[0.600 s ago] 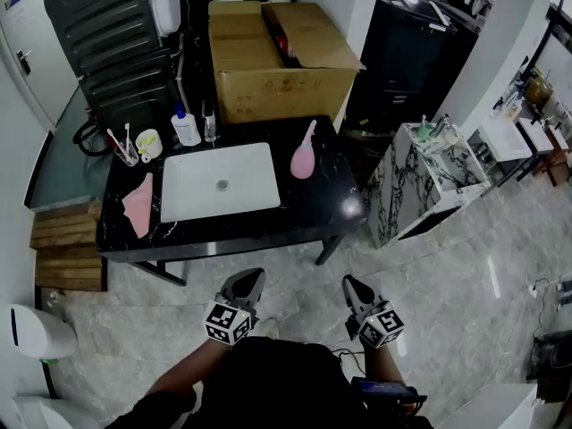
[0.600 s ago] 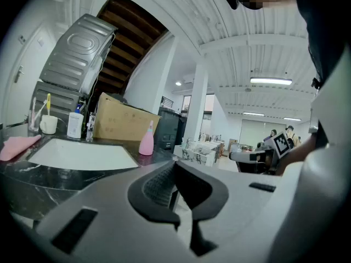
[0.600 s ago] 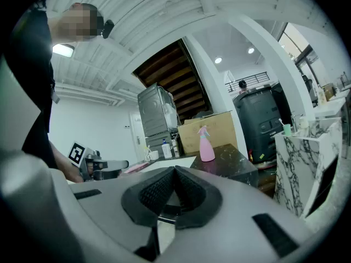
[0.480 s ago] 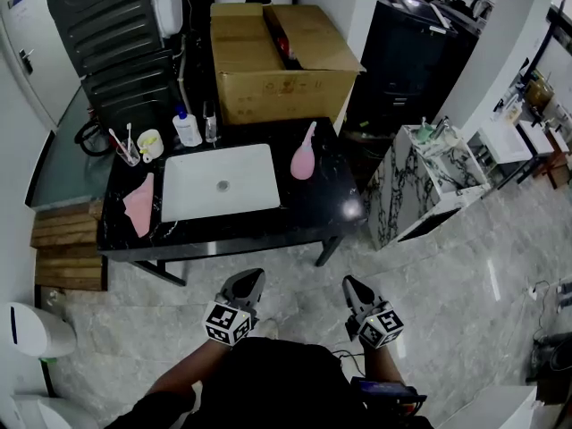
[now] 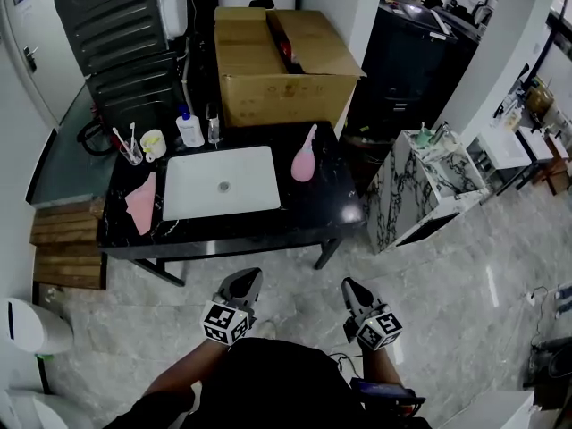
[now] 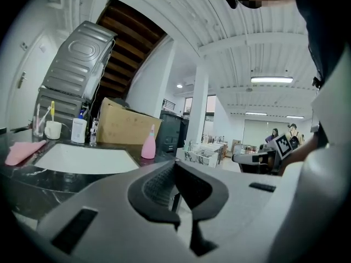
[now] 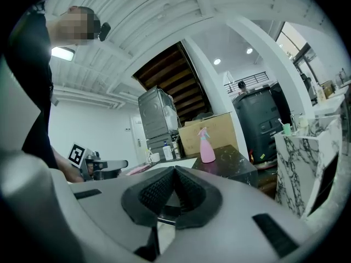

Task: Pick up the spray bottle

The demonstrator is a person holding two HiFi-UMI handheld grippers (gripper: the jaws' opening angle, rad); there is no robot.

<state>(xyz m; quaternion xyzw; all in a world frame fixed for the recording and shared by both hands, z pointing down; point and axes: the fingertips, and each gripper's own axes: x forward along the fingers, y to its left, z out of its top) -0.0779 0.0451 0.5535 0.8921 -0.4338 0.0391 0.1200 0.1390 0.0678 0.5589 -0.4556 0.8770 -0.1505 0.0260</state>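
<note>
A pink spray bottle (image 5: 304,154) stands upright on the black countertop (image 5: 322,206), just right of the white sink (image 5: 222,182). The left gripper view shows this pink spray bottle (image 6: 148,144) small and far off, and so does the right gripper view, where the pink spray bottle (image 7: 206,146) stands at the counter's near corner. Both grippers are held low in front of the person, well short of the counter. My left gripper (image 5: 248,280) is shut with nothing in it. My right gripper (image 5: 349,285) is shut and empty too.
A large cardboard box (image 5: 282,64) stands behind the counter. A white pump bottle (image 5: 189,129), a cup with toothbrushes (image 5: 152,143) and a pink cloth (image 5: 141,202) sit on the counter's left. A marble-patterned cabinet (image 5: 427,182) stands to the right, wooden steps (image 5: 61,248) to the left.
The head view has shifted slightly, so the counter sits a little higher in the picture. Both grippers keep their places and stay shut.
</note>
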